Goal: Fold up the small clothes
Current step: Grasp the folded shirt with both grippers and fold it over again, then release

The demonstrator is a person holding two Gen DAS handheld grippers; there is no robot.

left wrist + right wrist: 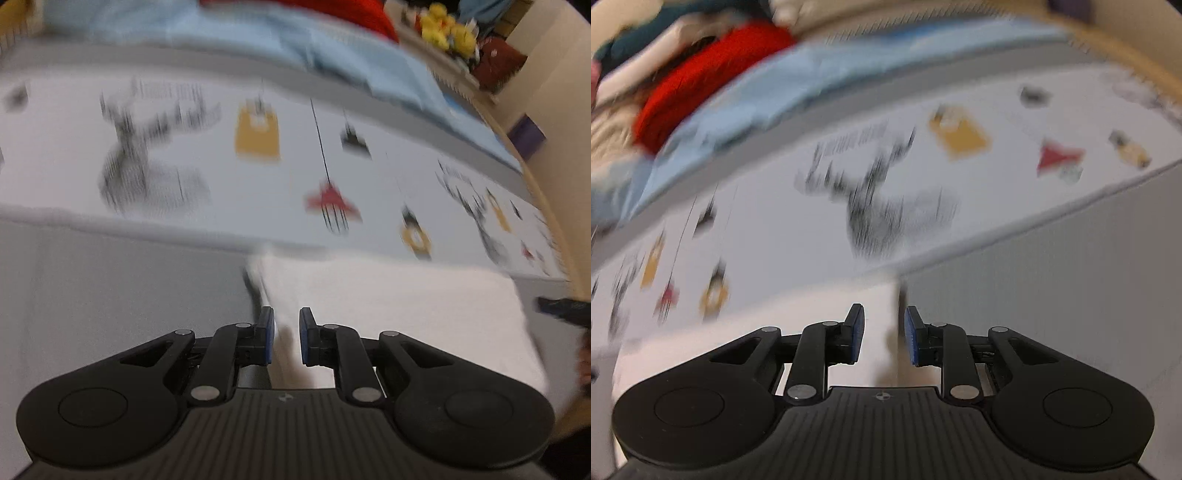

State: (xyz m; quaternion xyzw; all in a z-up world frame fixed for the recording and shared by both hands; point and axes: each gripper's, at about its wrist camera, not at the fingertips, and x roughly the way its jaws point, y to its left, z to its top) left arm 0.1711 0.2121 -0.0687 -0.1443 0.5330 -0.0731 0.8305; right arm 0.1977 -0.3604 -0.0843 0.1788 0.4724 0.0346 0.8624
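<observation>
A white cloth [388, 317] is lying flat on the gray worktop [110, 288], just in front of a sheet with printed pictures [258, 155]. In the left wrist view its left edge is right at the left tongs [286, 341]. In the right wrist view the same cloth [798, 325] is seen with its right edge at the right tongs [884, 338].

Both tongs are parted, with a gap between the blue pads, and nothing is being gripped by either one. Whether an edge of the cloth sits inside either gap cannot be told, because the pictures are blurred.

The step in hand is probably taking hold of the two side edges so a fold can be made. To do it well, each edge should be pinched close to a corner, and only the top layer should be caught. Both edges should be lifted together and kept level, so the cloth is not pulled crooked. The fold should be laid down softly and edge to edge.

Things counted: one white cloth, two tongs, one printed sheet. Farther back, one light blue cloth [768, 92] and one red cloth [701, 81] are seen in a pile. Some yellow toys [447, 29] are on a shelf; their number cannot be told.
</observation>
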